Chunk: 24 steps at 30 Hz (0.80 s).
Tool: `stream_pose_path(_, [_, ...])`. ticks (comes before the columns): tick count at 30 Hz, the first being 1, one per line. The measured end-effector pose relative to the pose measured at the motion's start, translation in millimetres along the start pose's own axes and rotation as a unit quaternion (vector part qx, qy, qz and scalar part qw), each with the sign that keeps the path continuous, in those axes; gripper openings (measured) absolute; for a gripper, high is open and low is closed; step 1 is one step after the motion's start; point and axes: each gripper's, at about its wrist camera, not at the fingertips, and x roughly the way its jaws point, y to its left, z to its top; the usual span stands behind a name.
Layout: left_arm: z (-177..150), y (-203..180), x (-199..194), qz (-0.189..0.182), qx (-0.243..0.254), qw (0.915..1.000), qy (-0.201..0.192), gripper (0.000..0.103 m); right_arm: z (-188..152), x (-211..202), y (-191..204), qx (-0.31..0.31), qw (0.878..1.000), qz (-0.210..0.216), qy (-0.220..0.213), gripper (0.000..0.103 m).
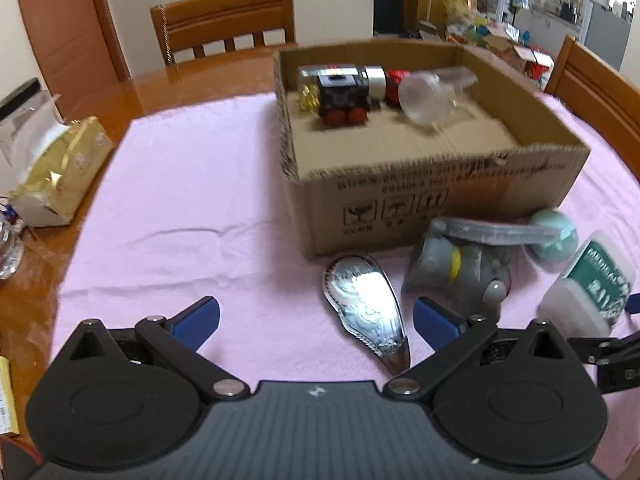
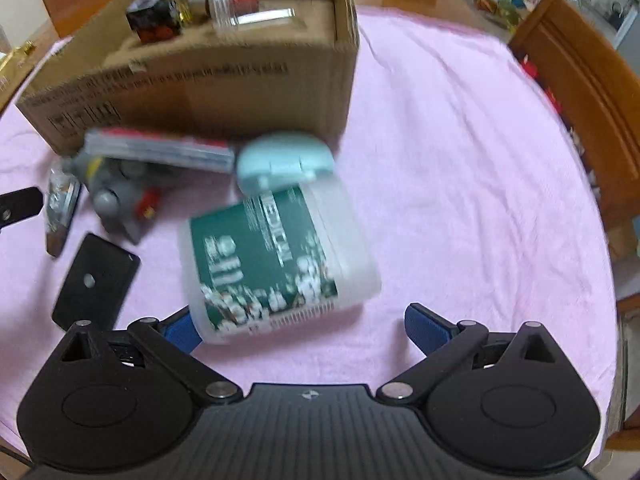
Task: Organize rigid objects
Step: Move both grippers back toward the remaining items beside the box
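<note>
Step in hand: the right gripper [image 2: 298,326] looks ready to pick up the white tub with the green label [image 2: 276,264].
Right gripper: its blue fingers are spread wide and hold nothing. The left one touches the tub's near end, or comes very close; the right one is well apart from the tub.
Tub: it lies on its side on the pink cloth [image 2: 460,160], at 12 o'clock from the right gripper.
Left gripper [image 1: 316,318]: spread wide, holding nothing. The shiny spoon [image 1: 366,308] lies between its fingers, closer to the right one.
Box: the cardboard box [image 1: 432,204] sits at 12 o'clock and already holds a clear jar [image 1: 432,94] and small toys.
Also waiting: a grey toy [image 1: 456,270] and a light blue case [image 2: 284,164], just in front of the box.
Do it well: the right gripper should move a bit left so the tub sits in the middle, then squeeze slowly. The tub is round, so it may roll away.
</note>
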Motion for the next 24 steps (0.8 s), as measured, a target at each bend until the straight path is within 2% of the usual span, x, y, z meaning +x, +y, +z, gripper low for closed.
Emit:
stream_pose_path(1, [-1,-1,5,-0.005,0.001,1.0000,0.003,0.102,-2,1,-2,0.007,1.000,0.012,0.000,0.103])
stream_pose_path(4, [-4,-4,18,-0.011,0.002,0.9998,0.018,0.102,-4,0,-3,0.003,1.000,0.014,-0.007,0.103])
stream_pose_path(6, [-6,-4,23,-0.001,0.004,0.9997,0.024,0.102,-4,-1,-3,0.001,1.000,0.014,-0.012,0.103])
stream_pose_path(15, [-20,34,15,0.017,-0.047,0.9982,0.032,0.102,-14,-5,-4,0.001,0.999,0.014,-0.032,0.103])
stream_pose_path(20, [-21,62,15,0.054,-0.083,0.9946,0.031,0.103,-12,-5,-3,-0.001,1.000,0.015,-0.028,0.103])
stream_pose_path(22, [-19,69,16,0.084,-0.100,0.9909,0.034,0.103,-9,-3,-3,-0.001,1.000,0.015,-0.027,0.103])
stream_pose_path(24, [-14,69,16,0.112,-0.094,0.9885,0.037,0.102,-9,-4,-4,-0.001,1.000,0.015,-0.027,0.103])
